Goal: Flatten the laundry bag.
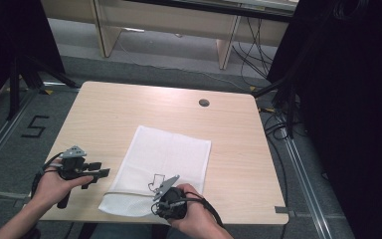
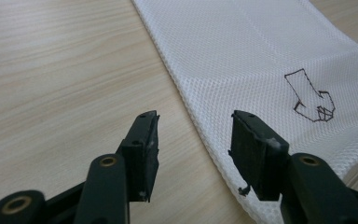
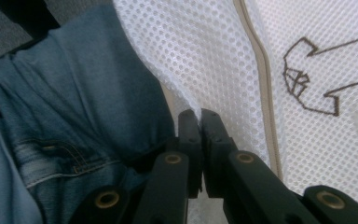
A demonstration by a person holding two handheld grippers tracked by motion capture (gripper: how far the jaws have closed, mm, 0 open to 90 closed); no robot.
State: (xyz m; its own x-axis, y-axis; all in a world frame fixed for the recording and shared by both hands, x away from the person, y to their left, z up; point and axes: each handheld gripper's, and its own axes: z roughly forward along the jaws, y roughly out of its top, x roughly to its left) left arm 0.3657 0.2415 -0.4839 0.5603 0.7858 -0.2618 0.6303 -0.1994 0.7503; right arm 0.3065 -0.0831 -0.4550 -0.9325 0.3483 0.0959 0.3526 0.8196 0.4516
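The right tool (image 3: pixel 200 116) is pinching the mesh bag's (image 1: pixel 166 159) near edge, lower centre. The left tool (image 2: pixel 193 140) is gaping wide, holding nothing, over the bench (image 1: pixel 129 107).

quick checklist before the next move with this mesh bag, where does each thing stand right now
1. Right gripper has a hold on the mesh bag: ok, its jaws are shut on the bag's near edge, which hangs over the table edge.
2. Left gripper ready to grasp: ok, jaws open, nothing between them.
3. Left gripper lined up with the bag: ok, its jaws straddle the bag's side edge, one over the table, one over the mesh.
4. Bag lying flat: ok for the most part, spread with the drawn mark facing up.
5. Bag's contents: cannot tell.
6. How much fabric the right gripper holds: cannot tell.
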